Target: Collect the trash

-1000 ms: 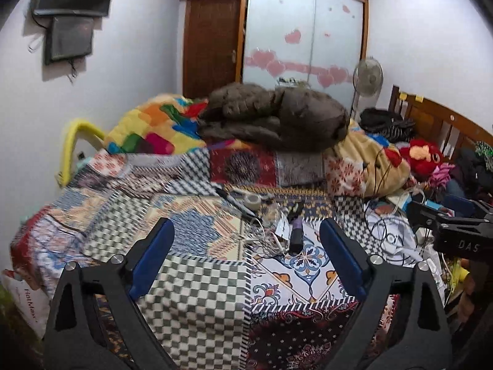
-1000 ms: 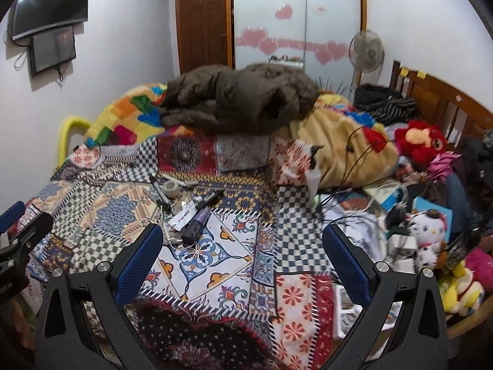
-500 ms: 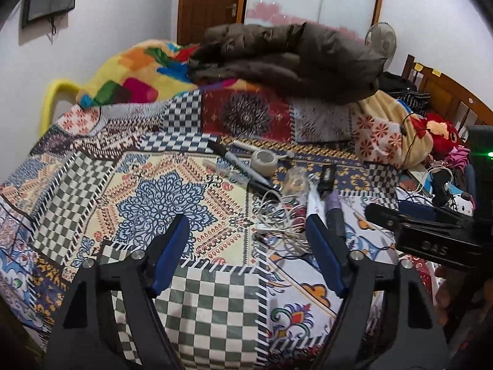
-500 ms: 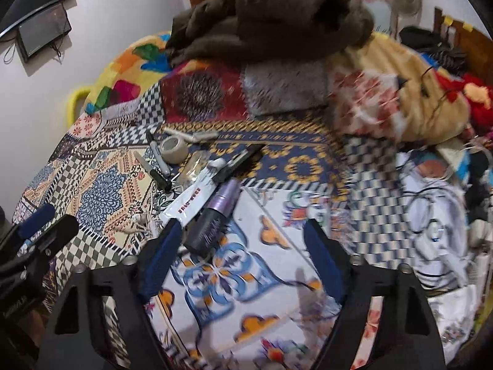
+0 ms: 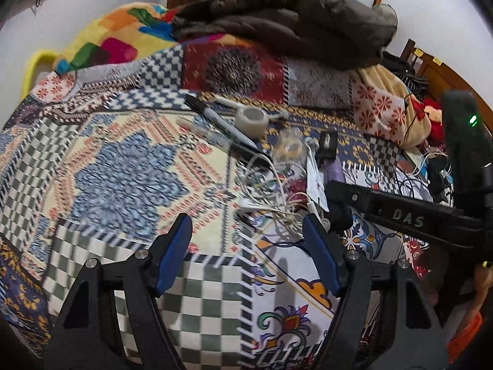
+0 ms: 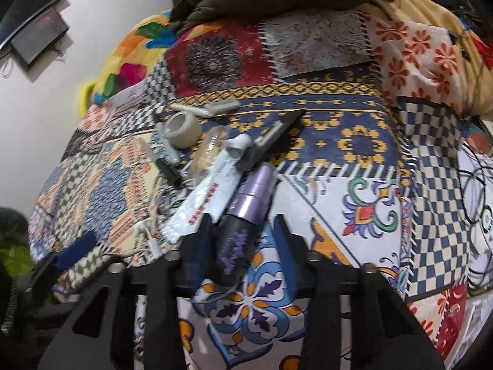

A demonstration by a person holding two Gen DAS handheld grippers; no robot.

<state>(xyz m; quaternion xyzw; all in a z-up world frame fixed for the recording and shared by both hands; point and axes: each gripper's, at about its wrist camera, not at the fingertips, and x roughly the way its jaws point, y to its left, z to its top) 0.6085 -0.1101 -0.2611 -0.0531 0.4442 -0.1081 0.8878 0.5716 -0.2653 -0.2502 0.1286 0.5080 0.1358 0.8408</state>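
Note:
Trash lies in a heap on the patchwork bedspread [image 6: 363,215]: a purple-and-black tube [image 6: 246,212], a white tube with red print [image 6: 206,203], a tape roll [image 6: 182,129], black markers [image 5: 222,123], a clear wrapper [image 5: 288,148] and tangled white cables [image 5: 271,197]. My right gripper [image 6: 243,234] has its jaws partly closed around the purple tube's dark end; I cannot tell whether the pads touch it. My left gripper [image 5: 246,228] is open and empty, just short of the cables. The right gripper's body also shows in the left wrist view [image 5: 400,212].
A brown jacket [image 5: 286,18] and a multicoloured blanket [image 5: 117,40] are piled at the far end of the bed. Soft toys [image 5: 431,120], more cables and clutter crowd the right side by the wooden headboard. A yellow rail [image 5: 30,64] stands at the left edge.
Both grippers have moved forward and down toward the heap. The right jaws have narrowed around the purple tube. The left gripper stays open.

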